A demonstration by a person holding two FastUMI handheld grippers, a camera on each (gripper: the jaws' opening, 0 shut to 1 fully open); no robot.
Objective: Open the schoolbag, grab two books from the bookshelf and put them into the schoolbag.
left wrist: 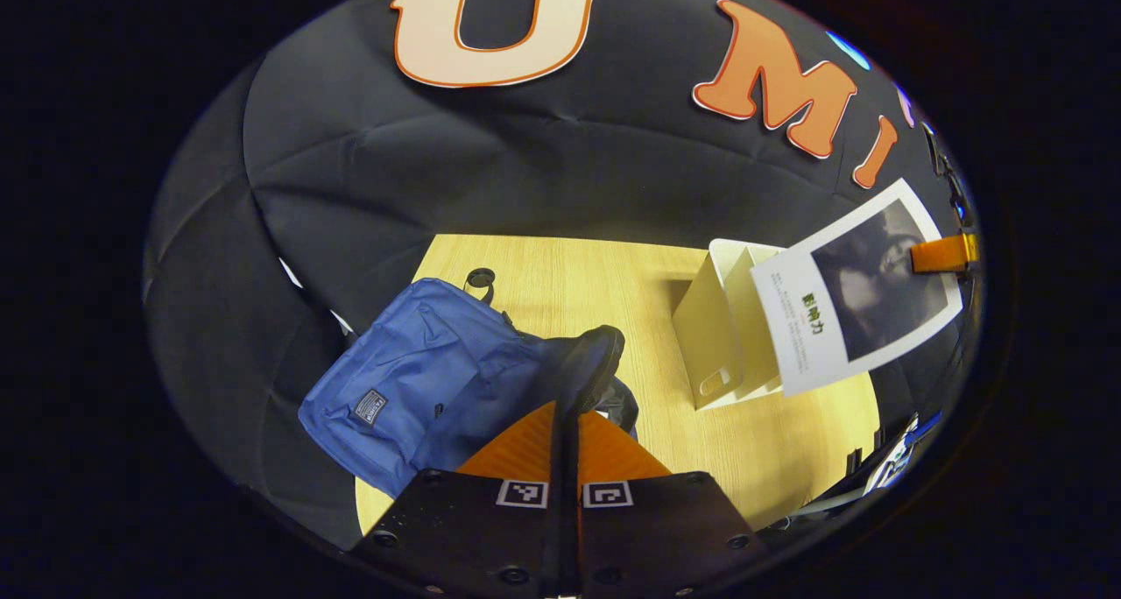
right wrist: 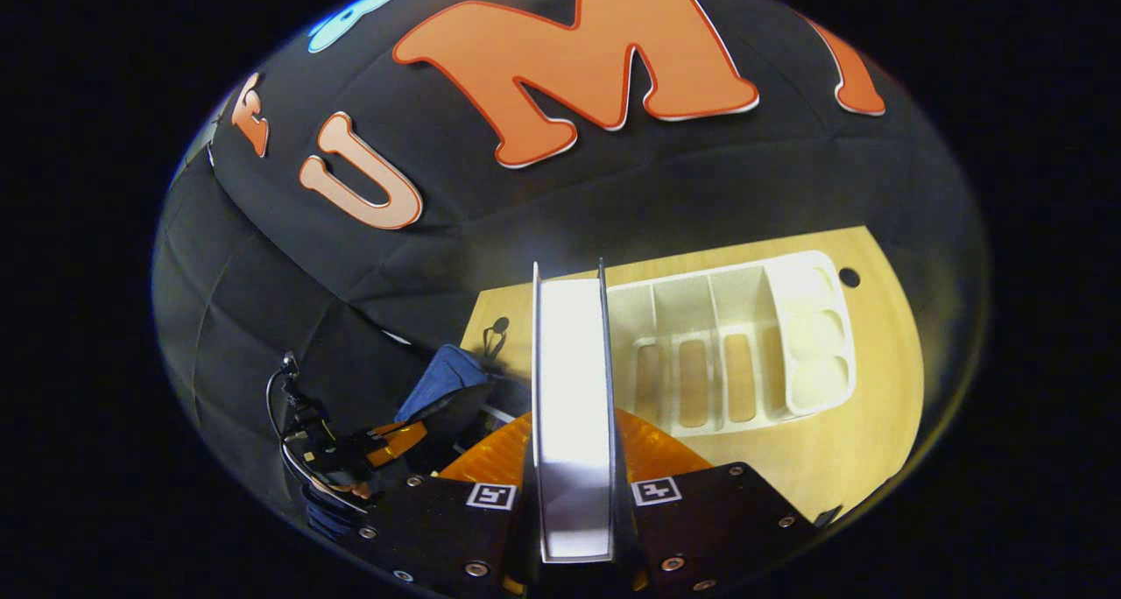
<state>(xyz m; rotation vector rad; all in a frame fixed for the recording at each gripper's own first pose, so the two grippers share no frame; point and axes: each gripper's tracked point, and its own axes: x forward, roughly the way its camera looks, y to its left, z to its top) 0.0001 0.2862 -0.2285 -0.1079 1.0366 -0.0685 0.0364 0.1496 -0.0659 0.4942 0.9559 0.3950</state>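
1. my right gripper (right wrist: 574, 459) has its fingers pressed on both covers of a book (right wrist: 571, 406), held edge-on and upright between them.
2. my left gripper (left wrist: 565, 459) has its fingers almost together, pinching a dark edge of the schoolbag (left wrist: 412, 380) and holding it up.
3. in the left gripper view i see the blue schoolbag lying at the table's (left wrist: 604, 275) left edge, with the book (left wrist: 854, 288) raised well to its right, in front of the white bookshelf (left wrist: 714, 336).
4. in the right gripper view the bookshelf (right wrist: 744, 345) lies just beyond the book, its slots looking bare; the schoolbag (right wrist: 447, 376) is low on the left.
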